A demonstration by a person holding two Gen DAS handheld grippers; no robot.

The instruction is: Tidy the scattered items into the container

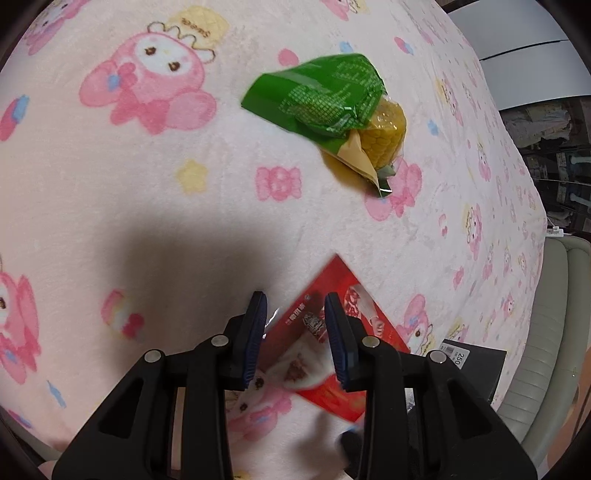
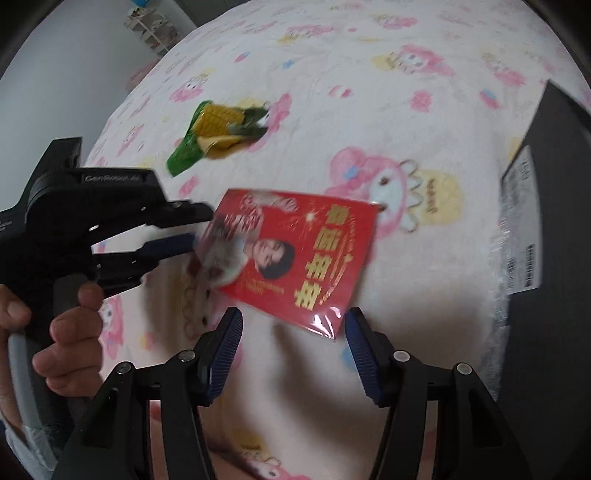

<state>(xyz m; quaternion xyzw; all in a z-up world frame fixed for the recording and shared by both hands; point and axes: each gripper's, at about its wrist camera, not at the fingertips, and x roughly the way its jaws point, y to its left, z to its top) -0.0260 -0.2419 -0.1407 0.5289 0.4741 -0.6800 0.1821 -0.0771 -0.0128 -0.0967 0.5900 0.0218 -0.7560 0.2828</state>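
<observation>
A red snack packet [image 2: 295,258] with gold lettering lies on or just above the pink cartoon blanket [image 2: 369,110]; blur hides which. My left gripper [image 1: 295,332] is open, its blue pads either side of the packet's [image 1: 314,325] clear-edged end. The right wrist view shows that left gripper [image 2: 184,229] coming in from the left. My right gripper [image 2: 293,350] stands open just short of the packet's near corner, with nothing between its fingers. Farther off lies a green-wrapped corn cob [image 1: 332,110] [image 2: 218,133]. A black box [image 2: 546,221] [image 1: 476,365] sits at the blanket's edge.
A person's hand [image 2: 66,325] holds the left gripper's handle. A beige cushioned seat [image 1: 546,332] stands beyond the blanket's edge beside the black box. White wall and a shelf [image 2: 151,26] show at the far side.
</observation>
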